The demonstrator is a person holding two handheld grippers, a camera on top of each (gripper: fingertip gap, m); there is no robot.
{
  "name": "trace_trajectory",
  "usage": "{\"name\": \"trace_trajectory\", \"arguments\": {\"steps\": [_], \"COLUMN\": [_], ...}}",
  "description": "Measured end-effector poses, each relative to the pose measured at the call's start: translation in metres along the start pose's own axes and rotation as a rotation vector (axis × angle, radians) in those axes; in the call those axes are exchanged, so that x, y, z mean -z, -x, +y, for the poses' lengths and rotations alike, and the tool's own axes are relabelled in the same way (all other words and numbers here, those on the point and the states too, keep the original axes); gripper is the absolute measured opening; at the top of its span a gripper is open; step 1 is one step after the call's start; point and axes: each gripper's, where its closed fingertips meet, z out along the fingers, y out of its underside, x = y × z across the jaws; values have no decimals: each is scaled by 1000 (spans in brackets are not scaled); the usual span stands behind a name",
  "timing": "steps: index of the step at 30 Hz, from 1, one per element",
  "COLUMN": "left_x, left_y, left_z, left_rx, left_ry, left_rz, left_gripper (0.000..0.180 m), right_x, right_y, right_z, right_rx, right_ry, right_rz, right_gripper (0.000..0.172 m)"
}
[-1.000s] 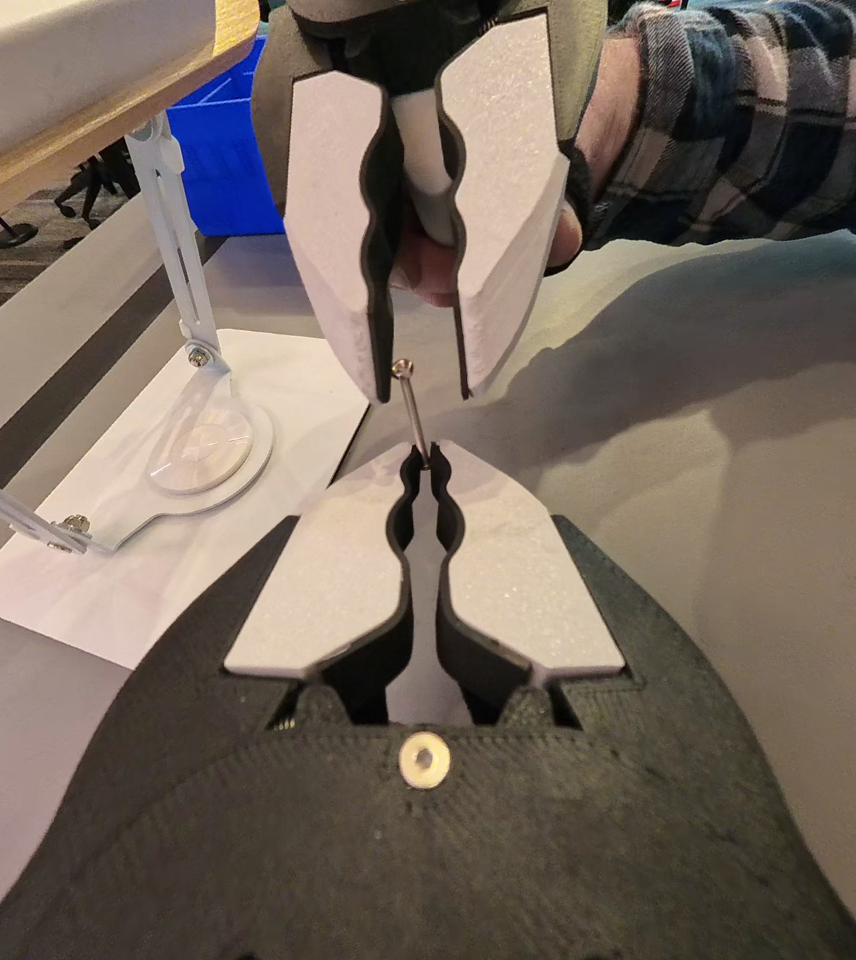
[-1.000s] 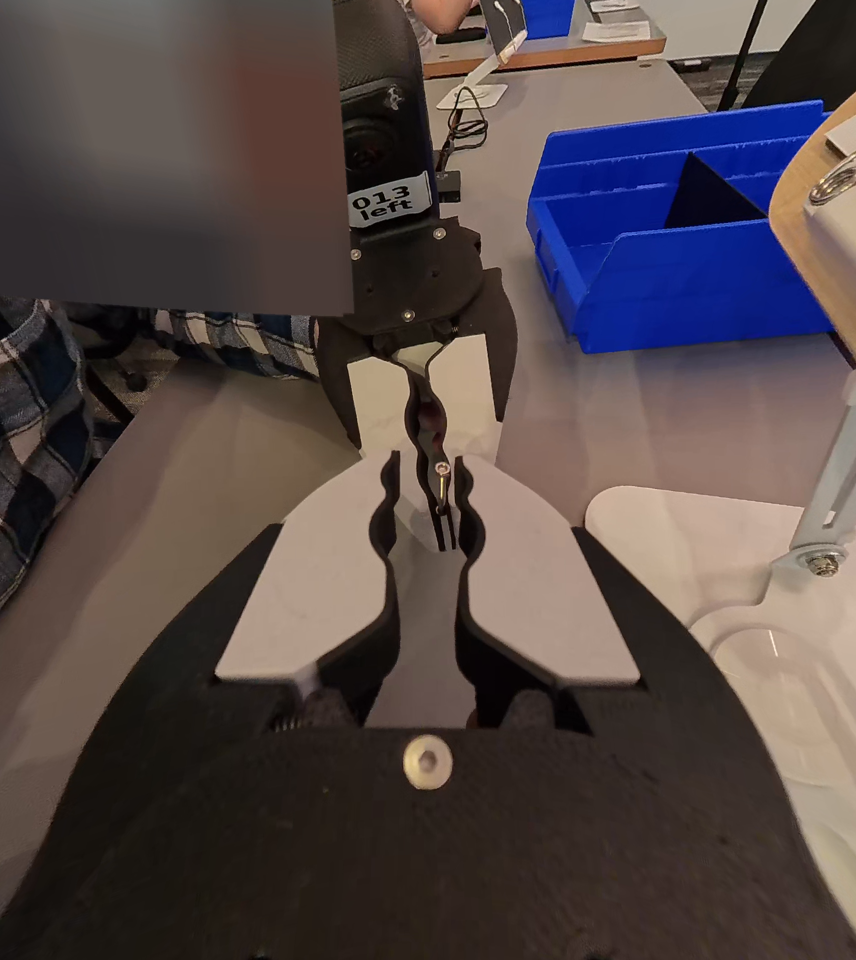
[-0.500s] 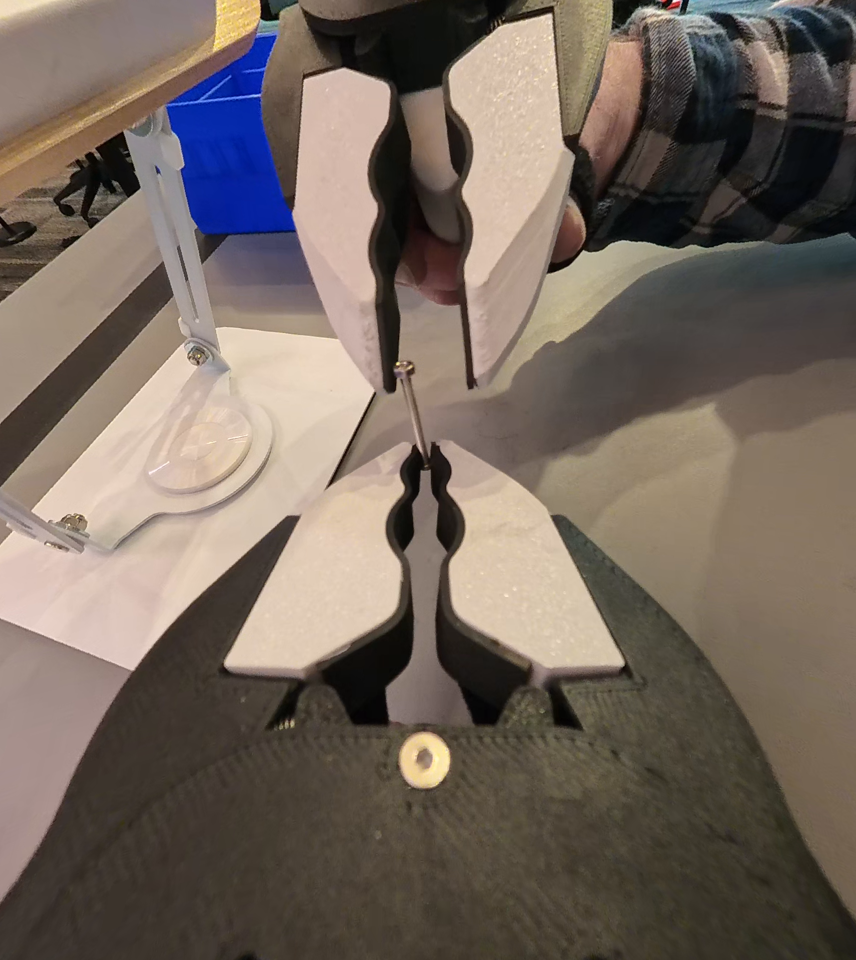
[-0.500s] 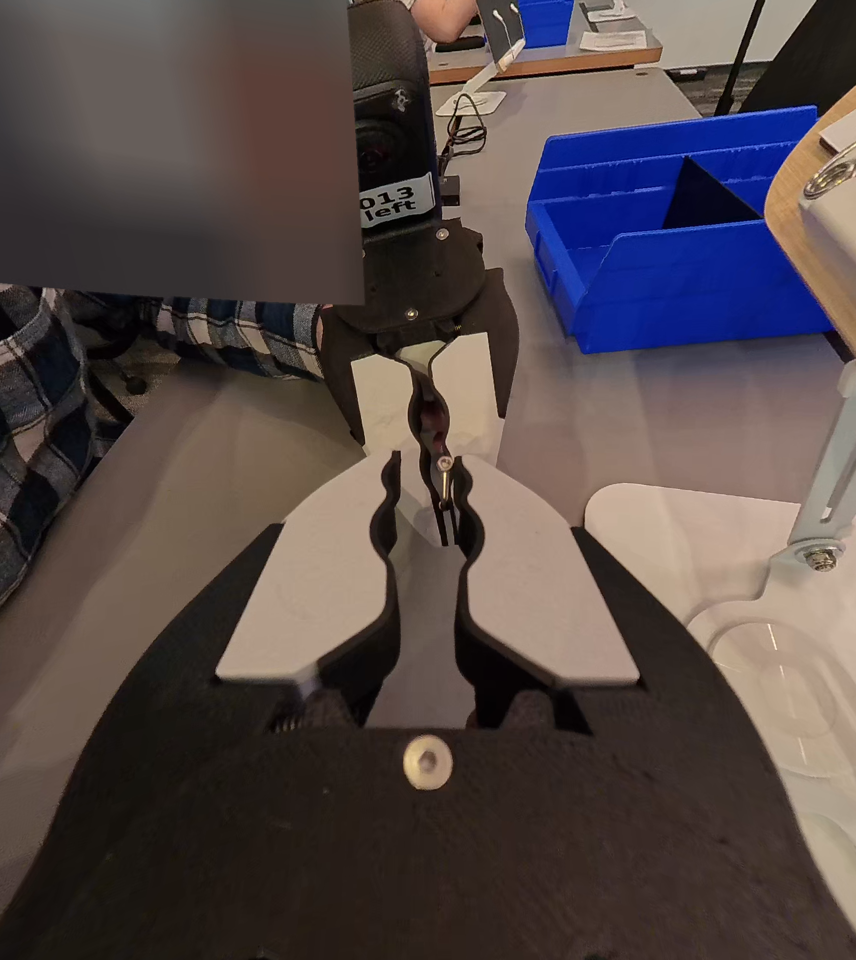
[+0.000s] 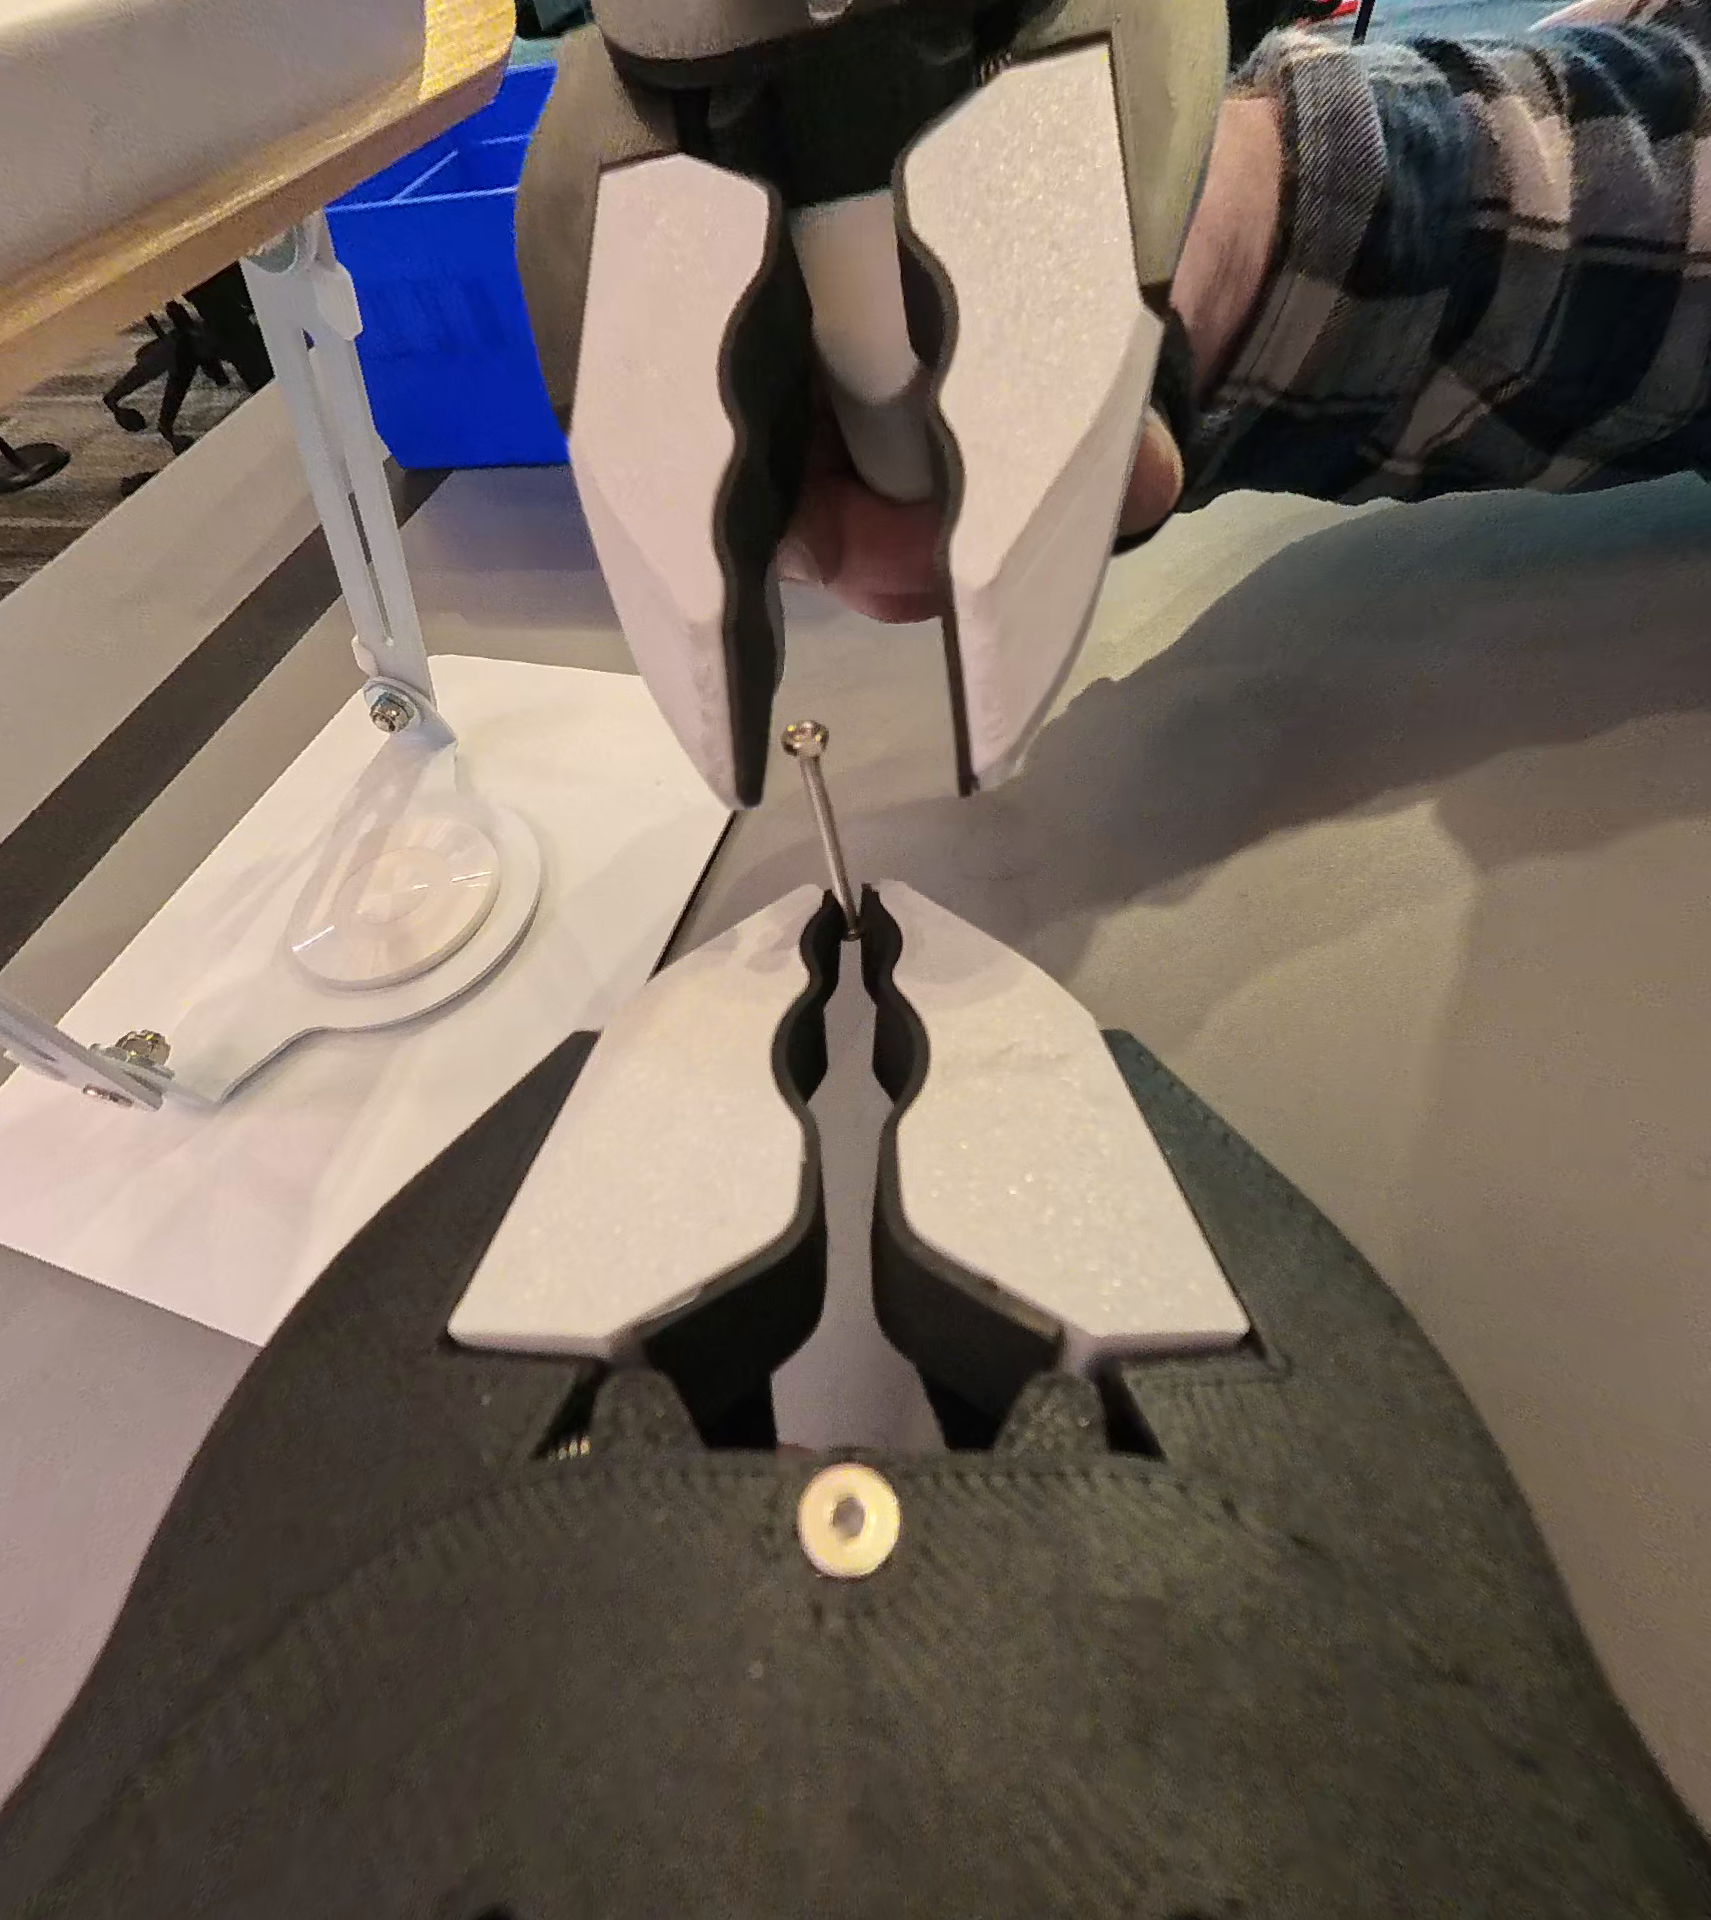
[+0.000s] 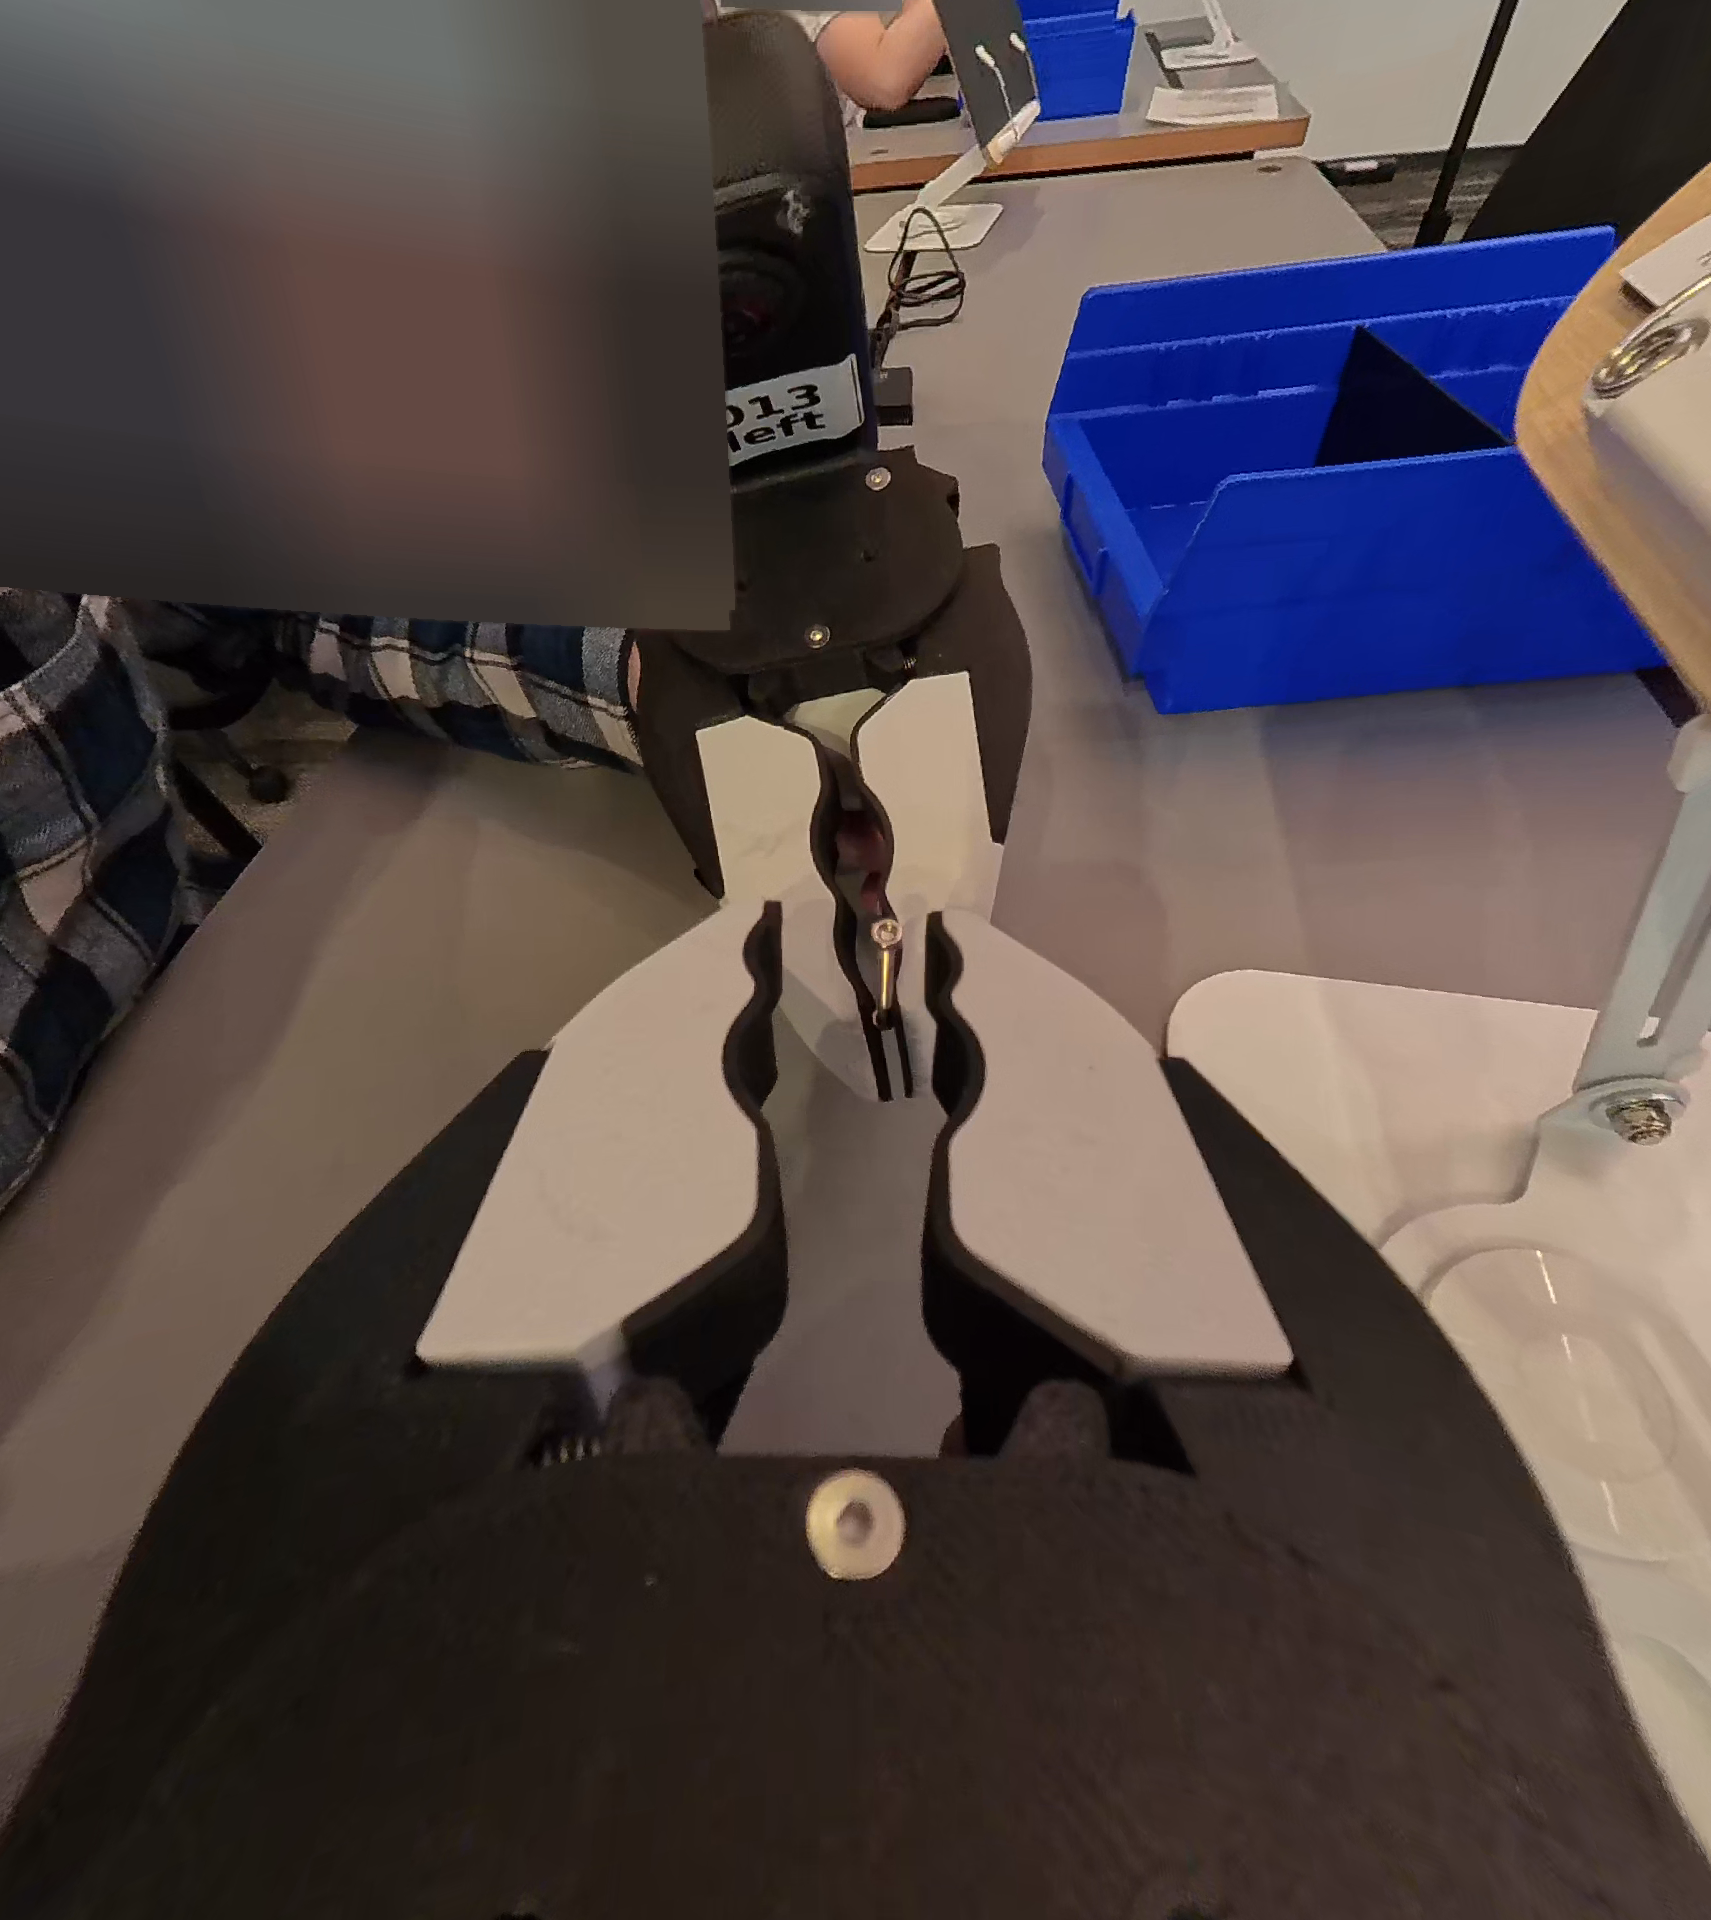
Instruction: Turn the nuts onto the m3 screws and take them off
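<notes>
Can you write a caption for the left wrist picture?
Left gripper pinches a thin metal screw at its tip, facing the open right gripper.

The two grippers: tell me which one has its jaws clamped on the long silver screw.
The left gripper. Its fingertips pinch the lower end of the screw, while the right gripper facing it stands open, its pads clear of the screw's head.

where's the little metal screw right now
In the left wrist view the screw stands up at centre, its lower end pinched in the left gripper's closed tips. Its head sits between the open fingers of the right gripper, above the grey table.
</notes>
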Motion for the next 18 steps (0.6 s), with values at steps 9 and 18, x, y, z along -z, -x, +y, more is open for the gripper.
{"name": "trace_trajectory", "arguments": {"steps": [9,18], "left_x": [0,-1], "left_y": [0,0], "left_z": [0,-1], "left_rx": [2,2], "left_ry": [-2,-2], "left_rz": [0,3], "left_gripper": [3,3], "right_x": [2,1], "right_y": [2,4], "right_z": [0,-2], "right_rx": [6,11], "right_ry": [-1,-18], "right_rz": [-3,-4], "right_gripper": [25,30]}}
